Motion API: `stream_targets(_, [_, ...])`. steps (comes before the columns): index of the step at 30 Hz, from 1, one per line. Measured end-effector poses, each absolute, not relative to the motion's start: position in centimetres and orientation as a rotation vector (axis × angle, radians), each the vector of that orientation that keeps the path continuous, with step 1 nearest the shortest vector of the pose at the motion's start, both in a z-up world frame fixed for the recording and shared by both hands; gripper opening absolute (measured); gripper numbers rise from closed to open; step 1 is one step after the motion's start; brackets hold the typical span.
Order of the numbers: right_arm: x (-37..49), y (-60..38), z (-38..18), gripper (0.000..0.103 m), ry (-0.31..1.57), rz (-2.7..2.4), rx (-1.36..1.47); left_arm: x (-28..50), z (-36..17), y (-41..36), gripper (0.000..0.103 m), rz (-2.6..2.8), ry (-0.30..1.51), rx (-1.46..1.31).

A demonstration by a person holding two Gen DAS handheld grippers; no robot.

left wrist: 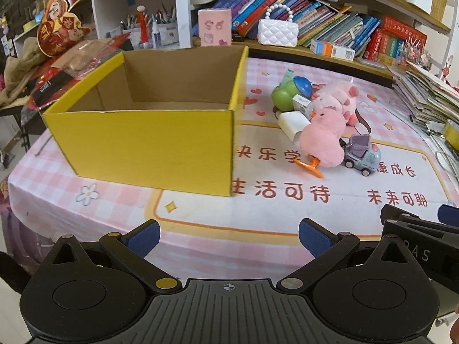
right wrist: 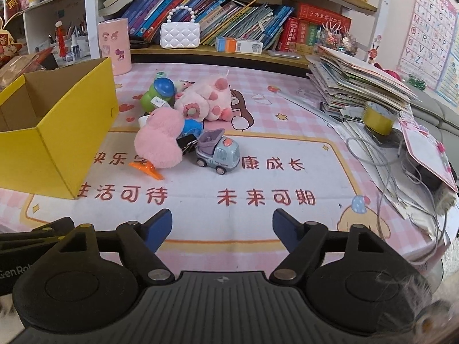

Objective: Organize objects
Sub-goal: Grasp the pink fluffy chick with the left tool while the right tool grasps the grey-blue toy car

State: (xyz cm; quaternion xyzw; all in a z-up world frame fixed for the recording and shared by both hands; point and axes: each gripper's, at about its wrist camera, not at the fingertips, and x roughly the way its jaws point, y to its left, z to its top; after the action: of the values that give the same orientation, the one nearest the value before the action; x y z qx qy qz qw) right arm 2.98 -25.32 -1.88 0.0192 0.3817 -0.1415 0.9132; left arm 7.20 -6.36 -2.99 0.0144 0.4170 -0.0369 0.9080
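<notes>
An open, empty yellow cardboard box [left wrist: 143, 140] stands on the pink mat; it also shows in the right wrist view [right wrist: 57, 132]. To its right lies a heap of toys: a pink fluffy duck [left wrist: 322, 140] [right wrist: 159, 146] with orange feet, a pale toy truck [left wrist: 363, 154] [right wrist: 219, 152], a pink plush [left wrist: 338, 97] [right wrist: 206, 100], a green and blue toy [left wrist: 289, 91] [right wrist: 157, 94] and a white box [left wrist: 292, 124]. My left gripper [left wrist: 229, 236] is open and empty, near the front edge. My right gripper [right wrist: 222, 229] is open and empty, well short of the truck.
A white quilted handbag [right wrist: 179, 35], a pink tin [right wrist: 114, 46] and rows of books [right wrist: 229, 14] stand at the back. A tall stack of papers [right wrist: 358, 83], a yellow tape roll [right wrist: 378, 119] and cables [right wrist: 387, 172] crowd the right side.
</notes>
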Motion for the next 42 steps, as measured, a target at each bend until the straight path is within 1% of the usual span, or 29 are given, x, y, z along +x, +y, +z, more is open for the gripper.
stream_targets(8, [5.4, -28.7, -2.2, 0.061, 0.797, -0.271, 0.045, 8.9, -3.2, -9.6, 0.101, -0.126, 0.873, 0.021])
stream_targets(13, [7.0, -30.8, -2.7, 0.06, 0.811, -0.251, 0.045, 9.9, -3.6, -11.6, 0.095, -0.153, 0.892, 0.022])
stream_targets(17, [8.1, -31.9, -3.0, 0.056, 0.82, -0.212, 0.053, 10.7, -3.7, -12.9, 0.088, -0.153, 0.896, 0.026])
stream_targets(20, [9.1, -32.5, -3.2, 0.056, 0.823, -0.178, 0.058, 11.3, -3.7, -13.4, 0.085, -0.142, 0.897, 0.032])
stream_targets(25, [11.6, -33.2, -4.1, 0.056, 0.808, -0.08, 0.049, 12.2, -3.7, -13.7, 0.085, -0.11, 0.899, 0.03])
stream_targets(28, [13.7, -33.5, -5.2, 0.057, 0.829, -0.004, 0.022, 12.6, -3.5, -13.8, 0.085, -0.114, 0.892, 0.027])
stream_targets(30, [14.8, -33.5, -5.7, 0.058, 0.823, 0.029, -0.005, 12.8, -3.4, -14.1, 0.085, -0.116, 0.888, 0.033])
stream_targets(32, [15.5, -33.5, -6.0, 0.064, 0.816, 0.046, -0.031, 13.1, -3.4, -14.3, 0.085, -0.125, 0.892, 0.03])
stream_targets(35, [16.4, -33.5, -6.3, 0.066, 0.815, 0.068, -0.039, 13.4, -3.5, -14.6, 0.085, -0.14, 0.896, 0.028])
stream_targets(37, [16.9, -33.7, -6.5, 0.063, 0.817, 0.095, -0.035, 13.6, -3.4, -14.7, 0.085, -0.142, 0.89, 0.027])
stream_targets(38, [17.1, -33.8, -6.6, 0.055, 0.821, 0.117, -0.026, 13.8, -3.4, -14.8, 0.085, -0.141, 0.886, 0.025])
stream_targets(40, [17.4, -34.5, -6.4, 0.05, 0.83, 0.131, 0.021, 14.0, -3.2, -14.9, 0.085, -0.148, 0.877, 0.01])
stream_targets(42, [17.4, -35.5, -5.9, 0.038, 0.828, 0.084, 0.067, 14.5, -3.2, -15.3, 0.085, -0.153, 0.877, 0.014])
